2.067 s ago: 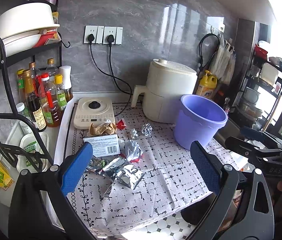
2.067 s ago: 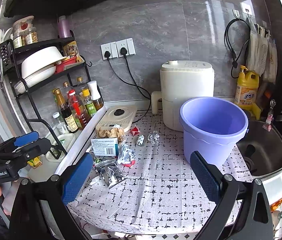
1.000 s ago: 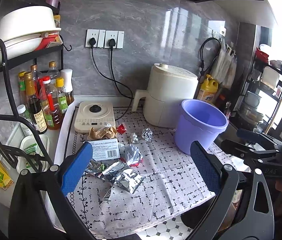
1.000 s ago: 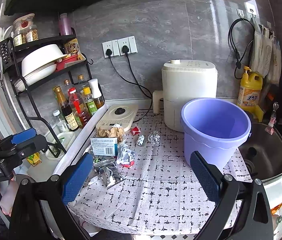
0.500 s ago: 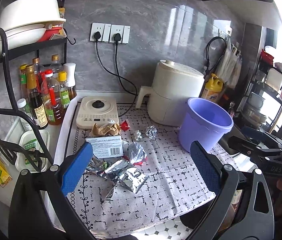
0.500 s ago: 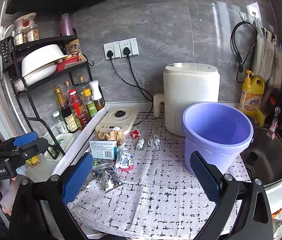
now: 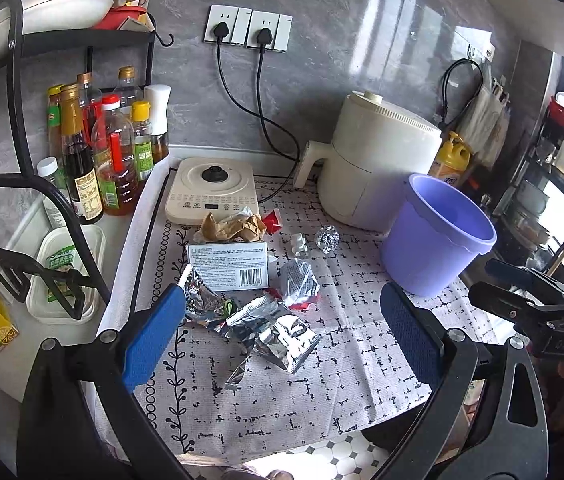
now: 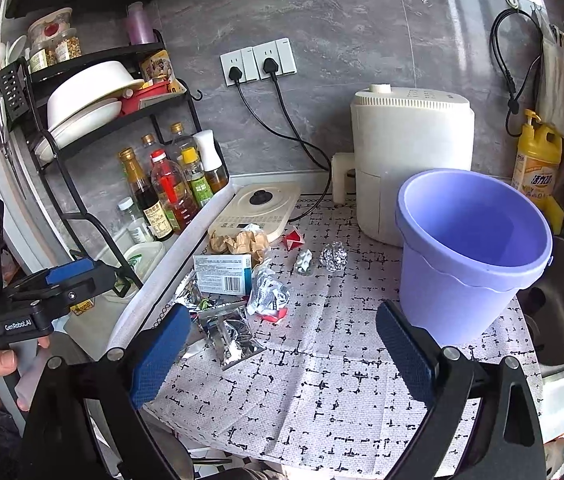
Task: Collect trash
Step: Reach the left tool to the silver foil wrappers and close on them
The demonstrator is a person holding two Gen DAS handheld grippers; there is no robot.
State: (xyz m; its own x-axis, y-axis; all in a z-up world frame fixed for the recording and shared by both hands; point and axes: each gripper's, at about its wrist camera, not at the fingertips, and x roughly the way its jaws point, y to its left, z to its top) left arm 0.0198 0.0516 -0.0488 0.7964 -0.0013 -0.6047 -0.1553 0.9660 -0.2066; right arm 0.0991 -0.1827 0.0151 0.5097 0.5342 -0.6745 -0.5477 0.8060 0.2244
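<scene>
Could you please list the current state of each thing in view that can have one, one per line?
Left hand-held gripper: open, holding nothing.
Right hand-held gripper: open, holding nothing.
Purple bucket: upright, visible inside empty.
Foil ball: crumpled, on the cloth.
Brown paper: crumpled, beside the induction cooker.
Small box: lying flat, barcode up.
Silver wrappers: torn open, flattened.
Wall plugs: both plugged in.
</scene>
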